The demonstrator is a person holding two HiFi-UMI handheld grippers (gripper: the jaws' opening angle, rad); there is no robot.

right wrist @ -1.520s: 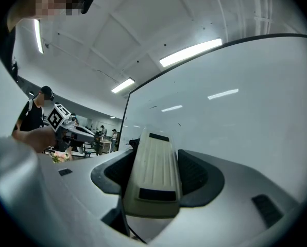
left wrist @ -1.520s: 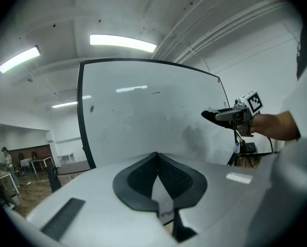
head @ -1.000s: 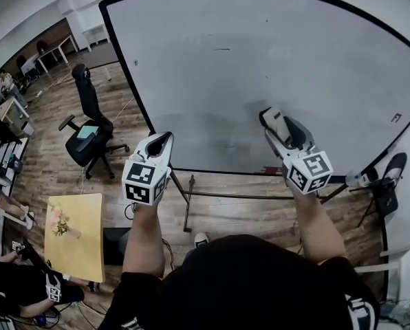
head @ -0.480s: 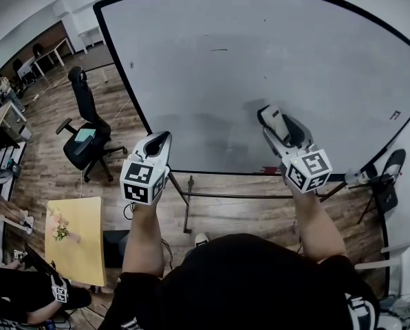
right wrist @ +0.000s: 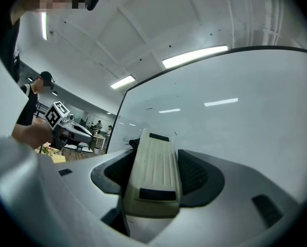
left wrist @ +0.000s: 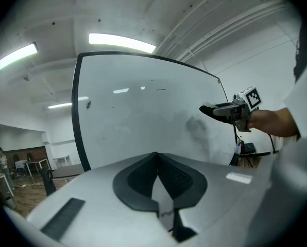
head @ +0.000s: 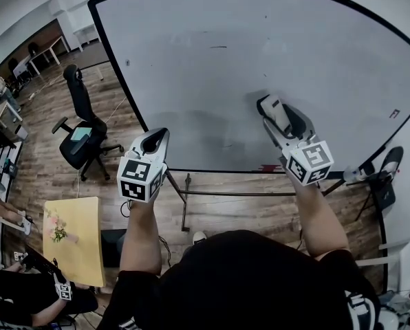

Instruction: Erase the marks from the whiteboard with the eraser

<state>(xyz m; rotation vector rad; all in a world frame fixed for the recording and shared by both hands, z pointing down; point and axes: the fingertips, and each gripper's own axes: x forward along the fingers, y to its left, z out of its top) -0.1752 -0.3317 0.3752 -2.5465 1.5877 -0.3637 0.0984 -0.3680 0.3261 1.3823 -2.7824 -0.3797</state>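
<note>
The whiteboard (head: 260, 67) is stood upright ahead. The right claw (head: 268, 108) is held before its lower right part, with the eraser (head: 276, 115) clamped between the jaws. The left claw (head: 158, 137), jaws together, is held well apart, before the lower left corner. An office chair (head: 81, 126) is placed left of the board, and a worktop (head: 71, 239) nearer.

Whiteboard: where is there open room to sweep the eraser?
Bare whiteboard lies left of the eraser, bordered by the frame's left edge and the dash above. Also upper right, above the small mark. Crowded along the bottom edge, where the left tongs hang.
</note>
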